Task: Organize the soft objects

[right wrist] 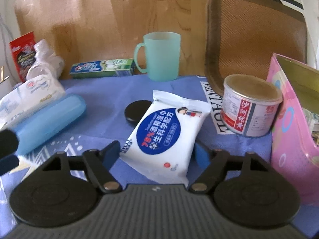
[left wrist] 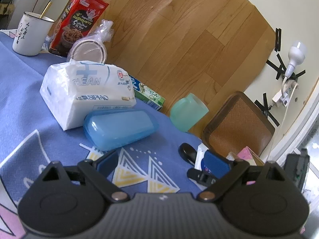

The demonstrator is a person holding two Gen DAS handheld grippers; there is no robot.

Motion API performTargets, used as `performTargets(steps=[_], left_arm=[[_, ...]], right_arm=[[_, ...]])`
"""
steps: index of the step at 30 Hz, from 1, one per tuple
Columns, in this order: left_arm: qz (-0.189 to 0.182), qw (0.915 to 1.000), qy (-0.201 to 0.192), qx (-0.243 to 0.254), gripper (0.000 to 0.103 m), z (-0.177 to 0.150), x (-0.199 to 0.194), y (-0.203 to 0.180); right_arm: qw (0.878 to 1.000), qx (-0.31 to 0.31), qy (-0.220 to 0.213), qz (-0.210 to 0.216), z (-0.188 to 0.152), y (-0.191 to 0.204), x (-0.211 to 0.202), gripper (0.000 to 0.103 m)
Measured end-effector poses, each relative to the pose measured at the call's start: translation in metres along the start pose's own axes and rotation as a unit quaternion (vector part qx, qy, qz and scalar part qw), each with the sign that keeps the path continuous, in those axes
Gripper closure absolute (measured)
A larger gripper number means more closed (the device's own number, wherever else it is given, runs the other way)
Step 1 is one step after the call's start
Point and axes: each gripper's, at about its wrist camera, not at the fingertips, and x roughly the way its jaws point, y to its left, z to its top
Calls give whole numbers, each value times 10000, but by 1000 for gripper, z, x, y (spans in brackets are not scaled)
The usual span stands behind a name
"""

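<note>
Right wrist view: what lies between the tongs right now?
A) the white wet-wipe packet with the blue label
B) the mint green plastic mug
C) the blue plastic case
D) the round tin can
A: the white wet-wipe packet with the blue label lies flat on the blue cloth, its near end between the two blue pads of the right tongs; whether they press it is unclear.

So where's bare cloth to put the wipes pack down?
Free: the printed cloth before the blue case, ahead of the left claw; a smaller patch between the green cup, black lid and case. Crowded: right side, with the tin can tight against the pink box, and the far-left corner around the tissue pack.
</note>
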Motion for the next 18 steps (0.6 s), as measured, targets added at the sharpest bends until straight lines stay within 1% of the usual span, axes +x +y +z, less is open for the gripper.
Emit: performTargets(steps=[4, 7, 11, 13, 15, 17, 18], left_arm=[[-1, 10000, 9, 14, 7, 0, 1, 0], [-13, 10000, 29, 29, 7, 0, 1, 0], [-58, 9999, 94, 110, 7, 0, 4, -2], [-88, 9997, 134, 183, 7, -1, 4, -5], [-134, 9994, 182, 271, 7, -1, 5, -7], [-198, 9987, 260, 386, 7, -2, 7, -11], [-250, 9980, 331, 468, 7, -3, 9, -13]], right_arm=[[9994, -229, 51, 269, -10, 1, -16, 25], [9967, -581, 89, 566, -24, -1, -38, 25], [9865, -1172, 176, 1129, -46, -9, -76, 25], [9803, -1477, 169, 1303, -56, -18, -94, 23], [9783, -1628, 129, 1276, -67, -30, -112, 21], [9818, -1589, 23, 1042, -78, -42, -125, 17], [9841, -1528, -42, 900, -82, -48, -129, 17]])
